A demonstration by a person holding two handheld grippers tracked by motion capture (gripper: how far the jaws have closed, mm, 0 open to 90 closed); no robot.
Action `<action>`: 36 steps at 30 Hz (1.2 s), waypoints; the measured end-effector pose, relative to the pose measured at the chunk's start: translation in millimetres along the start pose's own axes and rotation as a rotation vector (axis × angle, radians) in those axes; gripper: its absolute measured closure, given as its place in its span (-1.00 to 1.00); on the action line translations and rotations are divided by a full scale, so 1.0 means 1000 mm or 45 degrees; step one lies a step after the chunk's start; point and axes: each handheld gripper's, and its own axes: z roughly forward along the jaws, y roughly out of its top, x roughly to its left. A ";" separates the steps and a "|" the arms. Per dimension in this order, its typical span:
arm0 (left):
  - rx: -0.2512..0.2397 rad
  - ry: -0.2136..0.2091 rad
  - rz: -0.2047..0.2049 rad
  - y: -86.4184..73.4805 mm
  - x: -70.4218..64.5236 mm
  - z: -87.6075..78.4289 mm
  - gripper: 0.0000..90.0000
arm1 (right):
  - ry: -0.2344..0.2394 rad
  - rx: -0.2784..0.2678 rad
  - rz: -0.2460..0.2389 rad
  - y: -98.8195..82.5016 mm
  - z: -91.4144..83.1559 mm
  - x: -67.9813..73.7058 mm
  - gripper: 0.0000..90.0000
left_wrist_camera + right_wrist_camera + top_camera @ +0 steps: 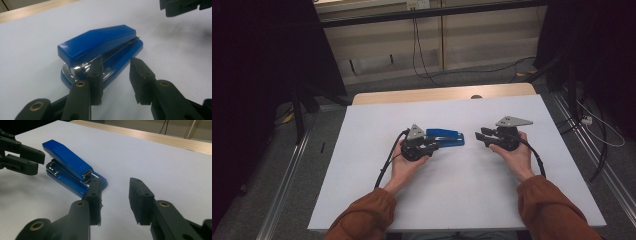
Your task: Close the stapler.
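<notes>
A blue stapler [446, 136] lies flat on the white table top, near the middle. In the left gripper view the stapler [100, 47] sits just beyond my left gripper [116, 77], whose jaws stand open with nothing between them; one jaw overlaps the stapler's near end. From the right, my right gripper [115, 200] faces the stapler [70, 162], open and empty, a short gap off its nearer end. In the high view the left gripper [437, 145] is at the stapler's left end and the right gripper [478, 137] is just right of it.
The white sheet [452, 200] covers a wooden table whose bare edge [437, 94] shows at the back. Cables [419, 55] run over the floor behind, and dark curtains hang at both sides. Rust-coloured sleeves [362, 215] come in from the bottom.
</notes>
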 end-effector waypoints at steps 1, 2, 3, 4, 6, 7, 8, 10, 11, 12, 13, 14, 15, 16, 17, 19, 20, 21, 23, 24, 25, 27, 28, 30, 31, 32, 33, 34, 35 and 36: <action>-0.008 0.005 -0.006 0.000 0.001 -0.001 0.39 | 0.008 -0.005 0.000 0.000 0.000 0.000 0.34; -0.012 0.013 -0.017 0.000 0.002 -0.002 0.33 | 0.011 -0.006 -0.002 0.000 0.000 0.000 0.29; -0.013 0.019 -0.023 0.000 0.003 -0.003 0.28 | 0.006 -0.009 -0.003 0.000 -0.001 0.001 0.26; -0.018 0.022 -0.029 0.000 0.004 -0.004 0.25 | 0.009 -0.014 0.004 0.001 -0.001 0.001 0.22; -0.020 0.030 -0.029 0.000 0.006 -0.005 0.15 | 0.014 -0.020 -0.002 0.001 -0.001 0.002 0.12; -0.019 0.029 -0.027 0.000 0.007 -0.005 0.14 | 0.014 -0.023 0.001 0.001 -0.001 0.003 0.04; -0.020 0.027 -0.025 0.000 0.007 -0.005 0.12 | 0.013 -0.023 0.005 0.001 -0.001 0.003 -0.08; -0.019 0.024 -0.022 0.000 0.004 -0.005 0.03 | 0.001 -0.020 0.017 0.001 -0.001 0.004 -0.28; -0.019 0.033 -0.010 0.001 0.003 -0.005 -0.04 | 0.003 -0.021 0.025 0.001 -0.001 0.005 -0.34; -0.015 0.051 0.001 0.002 0.001 -0.005 -0.16 | 0.002 -0.023 0.023 0.001 -0.001 0.005 -0.42; -0.013 0.068 0.008 0.003 -0.001 -0.006 -0.26 | 0.000 -0.020 0.023 0.001 0.000 0.006 -0.48; -0.019 0.079 0.014 0.004 -0.002 -0.007 -0.36 | -0.003 -0.022 0.020 0.001 0.000 0.006 -0.56; -0.028 0.076 0.001 0.004 -0.003 -0.008 -0.43 | -0.008 -0.024 0.020 0.002 0.000 0.007 -0.63; -0.030 0.081 -0.002 0.005 -0.002 -0.009 -0.46 | -0.008 -0.026 0.019 0.002 0.000 0.007 -0.66; -0.025 0.092 -0.003 0.005 -0.002 -0.010 -0.51 | -0.009 -0.026 0.019 0.002 0.000 0.008 -0.71; -0.025 0.088 -0.018 0.005 0.000 -0.012 -0.64 | -0.024 -0.035 0.016 0.002 -0.001 0.011 -0.82; -0.024 0.081 -0.020 0.006 0.001 -0.013 -0.67 | -0.027 -0.044 0.017 0.002 -0.002 0.012 -0.83; -0.025 0.080 -0.018 0.006 0.001 -0.015 -0.68 | -0.025 -0.048 0.019 0.002 -0.003 0.013 -0.84; -0.035 0.073 -0.012 0.006 0.001 -0.018 -0.72 | -0.023 -0.051 0.020 0.002 -0.004 0.014 -0.87; -0.045 0.073 -0.009 0.007 0.000 -0.019 -0.73 | -0.017 -0.056 0.009 0.001 -0.005 0.014 -0.84; -0.047 0.076 -0.001 0.008 -0.001 -0.020 -0.76 | -0.027 -0.062 0.003 0.000 -0.006 0.014 -0.85; -0.061 0.055 -0.008 0.008 -0.002 -0.023 -0.84 | -0.036 -0.058 0.015 -0.001 -0.007 0.014 -0.93; -0.065 0.044 -0.006 0.007 -0.003 -0.025 -0.86 | -0.036 -0.059 0.028 -0.001 -0.008 0.013 -0.93; -0.065 0.033 -0.008 0.005 -0.004 -0.030 -0.88 | -0.037 -0.068 0.032 0.000 -0.010 0.014 -0.91; -0.063 0.019 -0.033 0.004 -0.004 -0.032 -0.87 | -0.042 -0.072 0.027 0.000 -0.011 0.015 -0.91; -0.078 -0.013 -0.063 0.003 -0.003 -0.035 -0.88 | -0.047 -0.078 0.019 0.001 -0.013 0.016 -0.92; -0.089 -0.022 -0.082 0.003 -0.003 -0.038 -0.88 | -0.047 -0.084 0.025 0.002 -0.014 0.017 -0.92; -0.091 0.005 -0.081 0.003 -0.003 -0.040 -0.88 | -0.043 -0.087 0.022 0.002 -0.015 0.018 -0.92; -0.099 0.026 -0.067 0.002 -0.003 -0.043 -0.88 | -0.043 -0.085 0.017 0.002 -0.016 0.020 -0.93; -0.103 0.033 -0.065 0.002 -0.003 -0.046 -0.88 | -0.050 -0.093 0.010 0.002 -0.018 0.021 -0.93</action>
